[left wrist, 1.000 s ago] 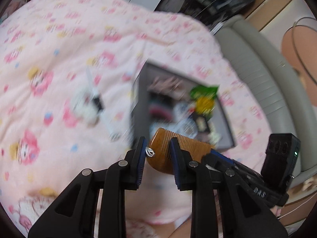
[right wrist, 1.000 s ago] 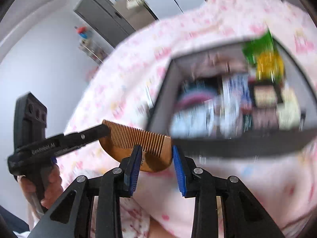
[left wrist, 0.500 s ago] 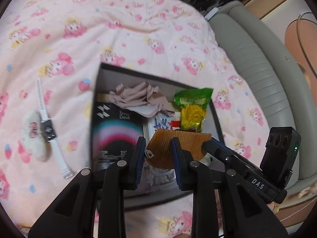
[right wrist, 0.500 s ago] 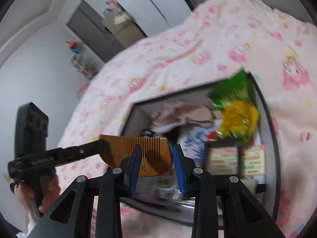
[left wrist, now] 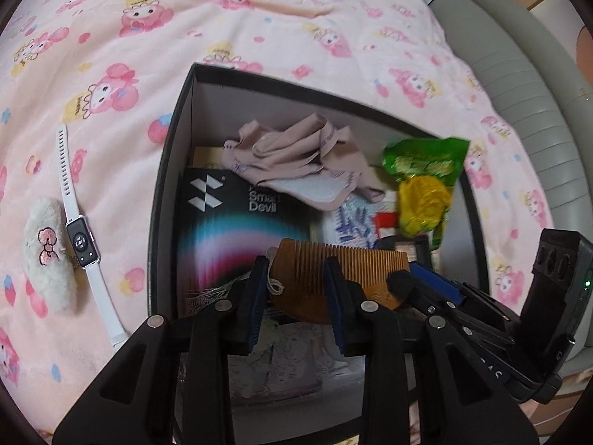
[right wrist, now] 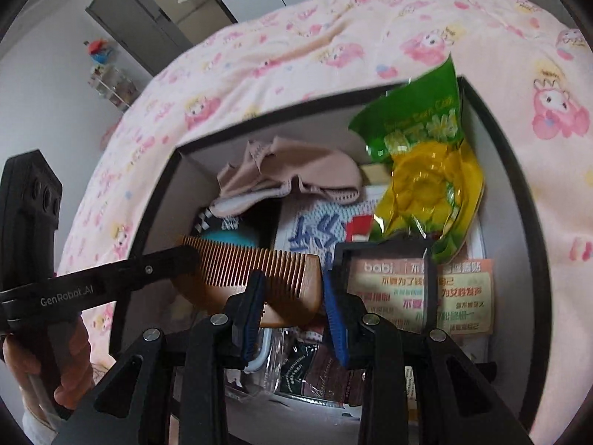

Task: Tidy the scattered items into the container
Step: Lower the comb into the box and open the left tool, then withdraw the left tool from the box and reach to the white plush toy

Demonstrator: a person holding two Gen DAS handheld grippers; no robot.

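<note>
A brown wooden comb [left wrist: 335, 272] is held level over the open black box [left wrist: 174, 141], one end in each gripper. My left gripper [left wrist: 296, 289] is shut on its left end. My right gripper [right wrist: 292, 302] is shut on its right end [right wrist: 281, 278]. The box [right wrist: 519, 185] holds a beige cloth [left wrist: 296, 155], a green and yellow snack bag [left wrist: 426, 185], a dark Smart Devil package [left wrist: 237, 222] and several small packets. A white smartwatch [left wrist: 79, 237] and a fluffy white plush charm [left wrist: 44, 256] lie on the blanket left of the box.
The pink cartoon-print blanket [left wrist: 259, 18] covers the bed around the box. A grey padded headboard [left wrist: 537, 118] runs along the right. In the right wrist view a grey wardrobe [right wrist: 148, 18] and a shelf of toys stand beyond the bed.
Both grippers have carried the comb from beside the box to over its inside and moved lower, closer to the contents. Both still hold the comb.
</note>
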